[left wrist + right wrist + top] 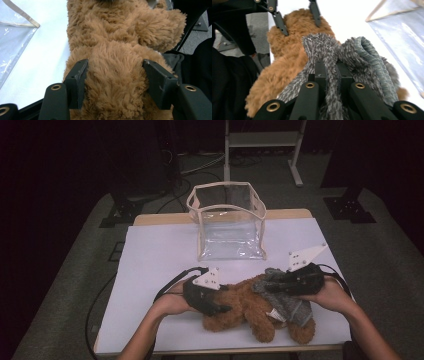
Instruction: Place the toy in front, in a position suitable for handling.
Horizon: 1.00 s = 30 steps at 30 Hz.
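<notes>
High view: brown teddy bear (pixel 240 307) lies on the white table (pixel 150 260), near edge. Left gripper (pixel 212 307) clamps its body between spread jaws; right gripper (pixel 272 282) is pinched onto its grey knit sweater (pixel 290 305). Both hands hold low. Clear bag (pixel 230 225) stands behind.
</notes>
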Each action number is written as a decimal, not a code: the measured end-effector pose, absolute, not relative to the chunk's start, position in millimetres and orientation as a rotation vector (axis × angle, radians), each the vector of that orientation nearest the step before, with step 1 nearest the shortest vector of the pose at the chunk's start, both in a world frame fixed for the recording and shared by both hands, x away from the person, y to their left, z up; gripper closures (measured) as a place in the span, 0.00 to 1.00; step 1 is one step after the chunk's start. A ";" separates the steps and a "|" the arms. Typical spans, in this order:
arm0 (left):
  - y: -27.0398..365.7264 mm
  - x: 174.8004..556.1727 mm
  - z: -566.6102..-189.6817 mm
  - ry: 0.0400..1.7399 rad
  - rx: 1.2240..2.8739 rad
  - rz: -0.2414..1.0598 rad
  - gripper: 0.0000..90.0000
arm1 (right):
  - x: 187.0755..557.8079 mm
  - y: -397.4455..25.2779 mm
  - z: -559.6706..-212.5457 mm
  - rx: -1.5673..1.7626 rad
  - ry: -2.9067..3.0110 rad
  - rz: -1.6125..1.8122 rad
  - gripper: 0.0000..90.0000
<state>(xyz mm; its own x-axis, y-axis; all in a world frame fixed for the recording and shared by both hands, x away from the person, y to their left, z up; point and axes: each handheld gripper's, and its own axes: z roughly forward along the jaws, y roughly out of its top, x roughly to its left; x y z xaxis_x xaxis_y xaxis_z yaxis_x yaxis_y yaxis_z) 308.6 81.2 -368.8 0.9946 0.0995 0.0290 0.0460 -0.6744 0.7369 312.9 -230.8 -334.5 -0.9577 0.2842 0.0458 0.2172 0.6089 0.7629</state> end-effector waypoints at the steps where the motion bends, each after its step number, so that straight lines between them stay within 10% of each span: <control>1: 81.5 308.2 -368.7 0.102 2.314 0.084 0.43 | 312.2 -234.6 -333.3 0.448 2.738 1.286 0.91; 30: 60.0 308.5 -367.9 0.064 2.356 0.057 0.36 | 314.4 -242.2 -342.6 0.504 2.707 1.365 0.91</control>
<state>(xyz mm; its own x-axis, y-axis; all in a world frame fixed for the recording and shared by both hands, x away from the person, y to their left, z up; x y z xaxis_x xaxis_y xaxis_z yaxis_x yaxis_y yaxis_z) 308.5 60.0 -367.9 0.9977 0.0635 0.0221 0.0294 -0.7069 0.7067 314.4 -242.2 -342.6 -0.9440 0.3189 0.0850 0.2579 0.5522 0.7928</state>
